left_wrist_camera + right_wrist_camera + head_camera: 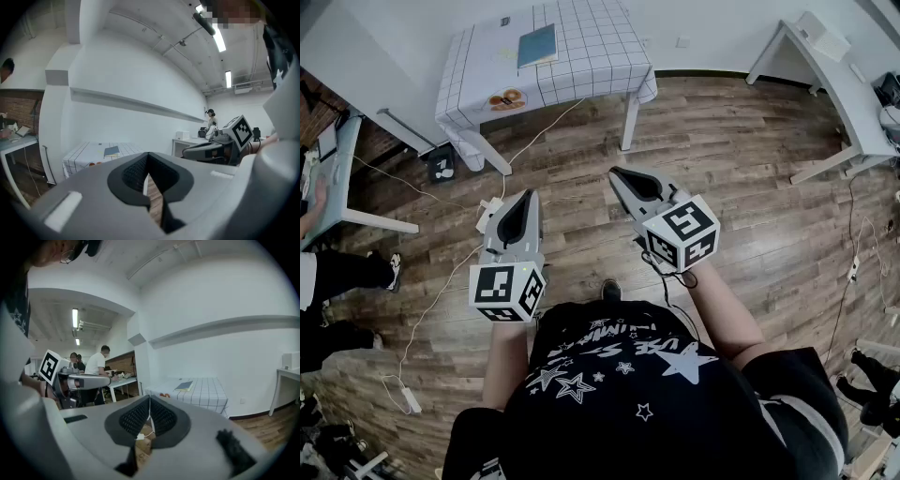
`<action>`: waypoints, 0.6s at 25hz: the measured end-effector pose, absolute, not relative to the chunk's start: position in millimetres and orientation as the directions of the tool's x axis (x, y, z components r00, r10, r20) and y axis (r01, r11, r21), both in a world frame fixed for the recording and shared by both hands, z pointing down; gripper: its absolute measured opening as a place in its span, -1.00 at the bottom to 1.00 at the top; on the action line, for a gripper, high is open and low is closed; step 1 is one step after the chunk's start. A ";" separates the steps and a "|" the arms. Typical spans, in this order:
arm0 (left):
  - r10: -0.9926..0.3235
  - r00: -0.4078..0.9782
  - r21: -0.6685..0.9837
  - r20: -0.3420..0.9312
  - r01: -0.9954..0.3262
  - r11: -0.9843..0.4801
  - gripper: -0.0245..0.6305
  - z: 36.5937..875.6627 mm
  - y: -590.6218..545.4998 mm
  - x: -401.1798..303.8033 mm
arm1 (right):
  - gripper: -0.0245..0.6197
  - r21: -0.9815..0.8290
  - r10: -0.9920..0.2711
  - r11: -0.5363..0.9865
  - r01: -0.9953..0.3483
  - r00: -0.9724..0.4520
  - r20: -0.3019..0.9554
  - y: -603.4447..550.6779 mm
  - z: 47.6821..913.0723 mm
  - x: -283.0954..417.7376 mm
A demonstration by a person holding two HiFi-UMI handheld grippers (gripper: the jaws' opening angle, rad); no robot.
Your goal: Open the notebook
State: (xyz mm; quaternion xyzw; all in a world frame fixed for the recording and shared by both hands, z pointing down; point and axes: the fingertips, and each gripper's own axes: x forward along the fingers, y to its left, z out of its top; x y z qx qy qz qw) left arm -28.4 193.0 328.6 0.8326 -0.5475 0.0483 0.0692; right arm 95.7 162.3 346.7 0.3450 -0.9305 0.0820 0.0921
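A closed blue notebook point(537, 44) lies on a table with a white checked cloth point(591, 56) across the room, far from both grippers. My left gripper point(528, 195) and right gripper point(615, 172) are held side by side over the wood floor, pointing toward that table. Each one's jaw tips meet and hold nothing. The left gripper view shows its gripper point(148, 157) shut, with the notebook point(111, 151) small beyond it and the right gripper point(211, 149) alongside. In the right gripper view that gripper point(150, 399) is shut below the distant notebook point(184, 386).
Orange items point(506, 98) sit near the cloth's front left corner. White cables and a power strip point(490, 208) lie on the floor between me and the table. A white desk point(834, 94) stands at the right, another desk point(337, 178) at the left. People point(98, 364) work behind.
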 end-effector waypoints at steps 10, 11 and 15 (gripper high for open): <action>-0.899 0.414 0.057 0.143 -0.910 -0.410 -0.90 327.1 195.4 -45.4 | -0.87 -0.078 -0.646 0.731 -0.678 -0.725 0.239 168.8 348.4 76.9; -0.898 0.416 0.062 0.141 -0.909 -0.411 -0.90 326.9 196.5 -46.2 | -0.87 -0.076 -0.650 0.728 -0.681 -0.721 0.241 170.9 347.7 77.2; -0.893 0.426 0.074 0.142 -0.905 -0.420 -0.90 327.5 201.3 -45.0 | -0.87 -0.071 -0.662 0.715 -0.695 -0.706 0.252 178.4 347.8 82.5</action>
